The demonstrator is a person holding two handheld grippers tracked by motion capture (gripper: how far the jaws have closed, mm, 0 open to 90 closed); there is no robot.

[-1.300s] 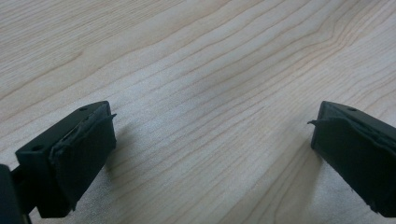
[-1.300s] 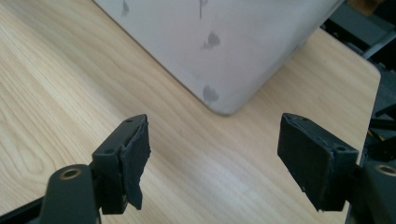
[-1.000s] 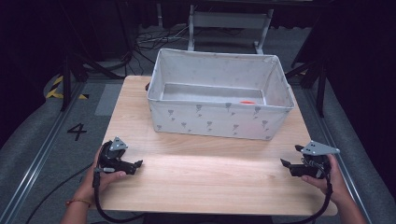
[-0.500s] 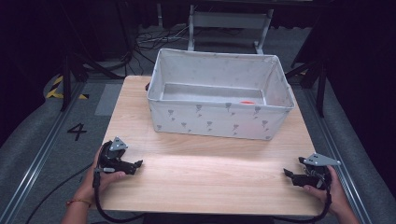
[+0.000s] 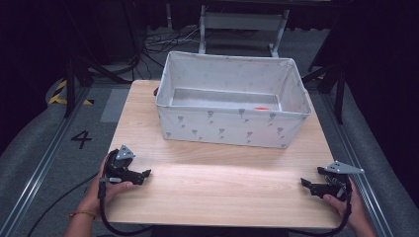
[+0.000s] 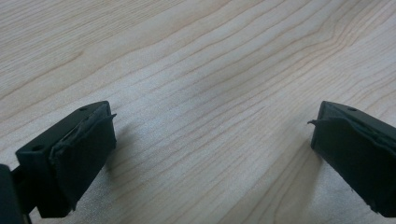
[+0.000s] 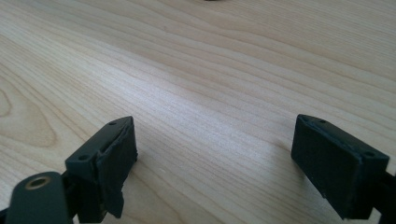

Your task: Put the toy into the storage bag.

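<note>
Basically idle: fabric bin (image 5: 232, 126) sits at the table's (image 5: 217, 182) far half, small orange item (image 5: 261, 108) inside. Left gripper (image 5: 143, 175) and right gripper (image 5: 309, 185) rest near the front corners, both spread wide, gripping nothing. Likely a start pose; next move calls for reaching forward to the bin.

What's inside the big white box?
A small orange thing lies on the floor of the box, toward the right. The near wall hides the front part of the floor.
</note>
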